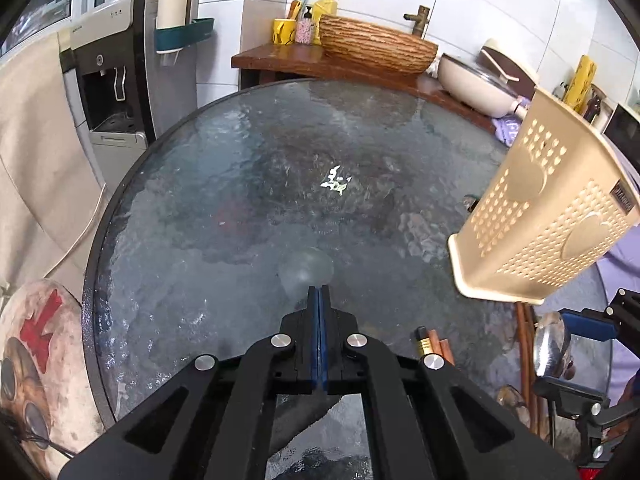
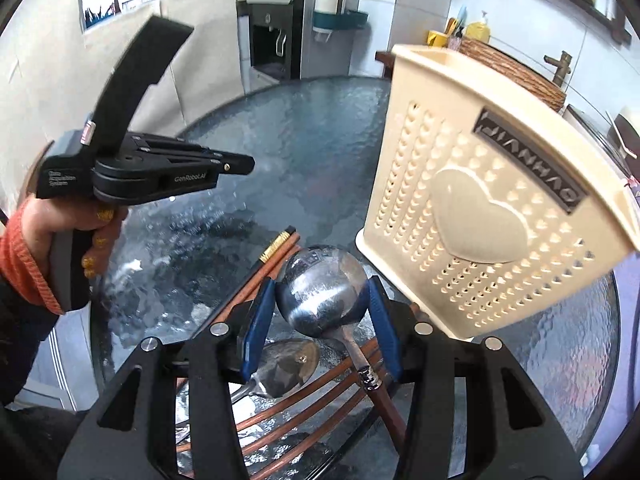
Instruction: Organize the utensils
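Observation:
My right gripper [image 2: 322,304] has its blue pads against both sides of a steel spoon's bowl [image 2: 320,294]; its wood-sleeved handle [image 2: 380,396] runs back under the jaws. A second spoon [image 2: 280,368] and several brown chopsticks [image 2: 276,260] lie on the glass table [image 2: 304,140] beneath. A cream perforated utensil holder [image 2: 480,216] stands just right of the spoon; it also shows in the left wrist view [image 1: 548,216]. My left gripper [image 1: 319,300] is shut and empty above the table [image 1: 280,184]; it also shows in the right wrist view [image 2: 224,168].
A water dispenser [image 1: 108,80] stands beyond the table's left edge. A wooden counter [image 1: 280,56] behind holds a woven basket [image 1: 376,44], a yellow cup and bottles. A cream pan [image 1: 480,84] sits at the back right. A cushioned chair [image 1: 36,356] is at the near left.

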Demonstrator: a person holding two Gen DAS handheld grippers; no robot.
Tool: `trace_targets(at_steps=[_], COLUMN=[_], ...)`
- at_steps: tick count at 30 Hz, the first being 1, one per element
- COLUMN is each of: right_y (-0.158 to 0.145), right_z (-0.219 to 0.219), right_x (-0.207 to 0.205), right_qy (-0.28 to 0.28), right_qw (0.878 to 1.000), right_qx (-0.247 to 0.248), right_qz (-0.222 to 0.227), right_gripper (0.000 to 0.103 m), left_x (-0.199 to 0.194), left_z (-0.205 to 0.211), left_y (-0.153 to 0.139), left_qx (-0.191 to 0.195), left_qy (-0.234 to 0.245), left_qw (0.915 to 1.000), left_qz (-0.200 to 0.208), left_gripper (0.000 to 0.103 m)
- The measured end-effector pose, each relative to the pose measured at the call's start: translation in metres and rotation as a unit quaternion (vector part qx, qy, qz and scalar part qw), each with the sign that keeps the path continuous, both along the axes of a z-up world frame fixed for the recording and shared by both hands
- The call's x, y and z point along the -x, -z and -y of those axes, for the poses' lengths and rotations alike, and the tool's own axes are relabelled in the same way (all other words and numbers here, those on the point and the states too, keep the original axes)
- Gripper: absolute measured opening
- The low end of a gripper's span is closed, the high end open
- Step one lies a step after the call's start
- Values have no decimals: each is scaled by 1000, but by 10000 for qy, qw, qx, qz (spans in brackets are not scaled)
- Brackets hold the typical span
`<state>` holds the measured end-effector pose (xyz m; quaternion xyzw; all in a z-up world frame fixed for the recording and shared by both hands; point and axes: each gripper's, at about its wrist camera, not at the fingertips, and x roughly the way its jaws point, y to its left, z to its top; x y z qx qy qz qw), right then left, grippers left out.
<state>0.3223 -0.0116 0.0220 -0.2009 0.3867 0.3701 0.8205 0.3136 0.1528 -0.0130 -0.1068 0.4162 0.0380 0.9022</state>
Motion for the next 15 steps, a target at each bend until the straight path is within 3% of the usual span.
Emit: trace_targets(at_steps=[3,4,5,7,15], right_y=[-10,-13,-16,-19,-26], right_z=[12,17,22,29,40], right_x=[3,4,5,6,7], right_qy=[101,134,162,190,342], right_qw=[9997,9995,9993,9990,9977], right_qx=[-217,-290,-340,-395,-577], right_qz=[40,32,28,21,-42], right_gripper=[48,48,48,48,48], left_x=[1,2,0,-2,-26], left_z=[-7,-11,-15,-16,22], left_y=[-6,-8,-9,-10,11], left_qx=[127,145,105,60,-992], left_qy=[-77,-157,-200,-251,176], left_qw=[9998,9996,9996,9994,9947], left_qz=[146,197,187,242,-212], left_gripper=[1,11,41,68,67])
